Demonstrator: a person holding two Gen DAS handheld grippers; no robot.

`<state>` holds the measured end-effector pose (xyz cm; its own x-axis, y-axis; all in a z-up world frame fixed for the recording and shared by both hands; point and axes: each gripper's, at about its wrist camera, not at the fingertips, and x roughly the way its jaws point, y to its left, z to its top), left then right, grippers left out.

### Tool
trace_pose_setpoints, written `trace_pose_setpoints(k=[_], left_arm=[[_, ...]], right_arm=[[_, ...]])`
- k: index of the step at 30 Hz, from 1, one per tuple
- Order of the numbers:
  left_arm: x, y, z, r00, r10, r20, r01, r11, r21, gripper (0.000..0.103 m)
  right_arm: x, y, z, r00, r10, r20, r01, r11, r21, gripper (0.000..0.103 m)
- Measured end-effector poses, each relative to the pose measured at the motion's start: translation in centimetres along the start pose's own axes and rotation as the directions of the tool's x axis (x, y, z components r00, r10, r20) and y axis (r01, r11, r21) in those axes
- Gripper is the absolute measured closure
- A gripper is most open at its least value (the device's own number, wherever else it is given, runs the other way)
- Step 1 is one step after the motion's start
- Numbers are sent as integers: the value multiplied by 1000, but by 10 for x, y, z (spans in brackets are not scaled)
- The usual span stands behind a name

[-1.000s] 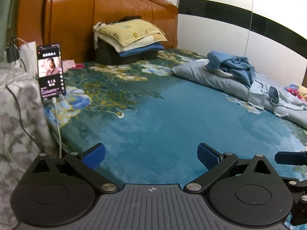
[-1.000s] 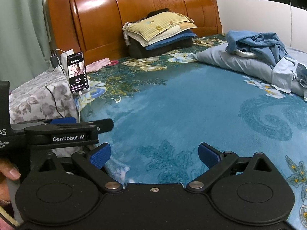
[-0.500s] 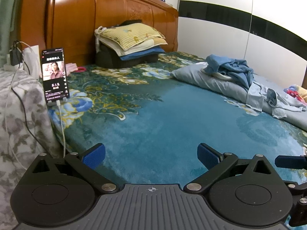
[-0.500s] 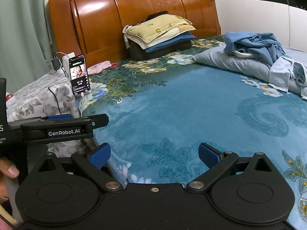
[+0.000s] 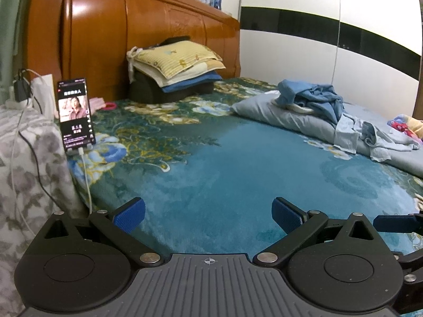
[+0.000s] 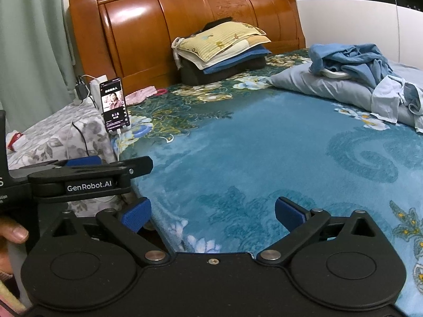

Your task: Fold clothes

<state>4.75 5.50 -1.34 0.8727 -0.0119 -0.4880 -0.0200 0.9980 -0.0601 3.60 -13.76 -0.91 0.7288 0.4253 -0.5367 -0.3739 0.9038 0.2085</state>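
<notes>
Tongs, left: left tongs point(image 5: 208, 215) gape wide, nothing between the blue pads, poised over the near edge of the bed point(image 5: 224, 179).
Tongs, right: right tongs point(image 6: 212, 214) equally wide apart and empty, just beside the left ones.
Clothes: crumpled blue clothes point(image 5: 314, 97) heaped on a grey pillow point(image 5: 280, 112) at the bed's far right side, well apart from both tongs; a stack of bedding point(image 5: 174, 71) sits by the headboard point(image 5: 111, 39).
Nearby: phone point(image 5: 76, 114) propped upright at the bed's left edge, its cable point(image 5: 86, 174) trailing down.
Risk: reaching across, a sleeve or tong could snag the cable and topple the phone; gripping the tangled heap may lift several garments together.
Hidden: how many garments the heap holds, and its right end, cut off by the frame.
</notes>
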Motion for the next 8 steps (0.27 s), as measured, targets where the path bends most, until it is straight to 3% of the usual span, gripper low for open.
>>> trace_pose_setpoints(k=[8], left_arm=[[1,1,0,1000,13,-6,-13,1000,-10,0]], right_arm=[[1,-6,-4,1000,10,-3,-10,1000,-2,2]])
